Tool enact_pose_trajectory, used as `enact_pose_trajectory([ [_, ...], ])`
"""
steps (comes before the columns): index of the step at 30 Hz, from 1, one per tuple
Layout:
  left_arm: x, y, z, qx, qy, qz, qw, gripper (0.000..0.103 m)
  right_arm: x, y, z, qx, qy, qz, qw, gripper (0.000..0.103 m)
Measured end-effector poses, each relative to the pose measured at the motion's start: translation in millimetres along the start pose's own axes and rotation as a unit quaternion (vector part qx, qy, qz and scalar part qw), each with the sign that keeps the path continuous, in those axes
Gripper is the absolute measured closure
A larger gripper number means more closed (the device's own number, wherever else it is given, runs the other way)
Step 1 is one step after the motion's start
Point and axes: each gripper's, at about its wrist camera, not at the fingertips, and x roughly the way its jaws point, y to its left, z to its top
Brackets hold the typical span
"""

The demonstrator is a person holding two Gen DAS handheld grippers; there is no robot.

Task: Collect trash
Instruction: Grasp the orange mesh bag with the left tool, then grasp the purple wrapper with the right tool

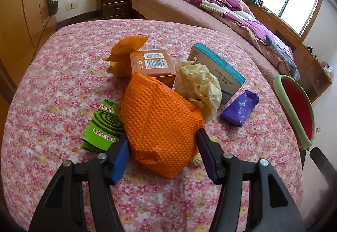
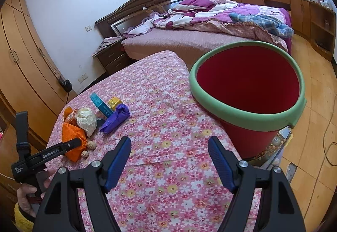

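My left tongs (image 1: 162, 145) stand wide with the orange mesh bag (image 1: 160, 126) between the pads, not yet pinched; "GenRobot.AI" is printed along their arm in the right view. Left of that bag lies a green mosquito-coil packet (image 1: 103, 124) with Chinese characters; behind it an orange box (image 1: 152, 65) showing a barcode, and right of it crumpled cream paper (image 1: 200, 86), a teal-edged box (image 1: 217, 69) and a purple wrapper (image 1: 240, 107). My right tongs (image 2: 169, 160) gape wide over the floral bench (image 2: 168, 185), holding nothing, beside the red bucket (image 2: 248, 97)
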Motion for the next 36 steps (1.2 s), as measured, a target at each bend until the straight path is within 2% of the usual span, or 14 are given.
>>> enact_pose_trajectory([
  [3, 3.9, 5.4, -1.4, -0.013, 0.003, -0.002, 0.9999, 0.043, 1.7, 4.2, -0.4, -0.006, 0.003, 0.002, 1.0, 0.026],
  [5, 1.8, 6.4, -3.0, -0.015, -0.004, -0.006, 0.9999, 0.05, 2.9, 7.5, -0.3, -0.009, 0.005, 0.003, 1.0, 0.026],
  [10, -7.4, 10.9, -7.2, -0.015, -0.018, -0.042, 0.9988, 0.081, 8.0, 16.5, 1.3, -0.02, 0.015, 0.011, 1.0, 0.026],
  [12, -12.4, 16.6, -9.1, -0.018, -0.023, -0.053, 0.9982, 0.086, 10.5, 20.2, 2.4, -0.022, 0.019, 0.015, 0.999, 0.026],
  [16, -35.3, 25.4, -8.5, -0.034, -0.052, -0.073, 0.9954, 0.088, 17.9, 29.4, 7.8, -0.026, 0.03, 0.027, 0.999, 0.026],
  [22, -60.0, 39.2, 7.5, -0.05, -0.087, -0.068, 0.9925, 0.088, 34.8, 51.6, 15.7, -0.044, 0.045, 0.041, 0.997, 0.026],
  [31, -57.4, 69.7, 24.7, -0.085, -0.104, -0.045, 0.9899, 0.088, 87.9, 82.3, 23.1, -0.051, 0.091, 0.059, 0.993, 0.026],
  [36, -44.9, 82.5, 24.9, -0.09, -0.105, -0.032, 0.9898, 0.088, 111.2, 98.0, 24.3, -0.057, 0.096, 0.054, 0.992, 0.026],
])
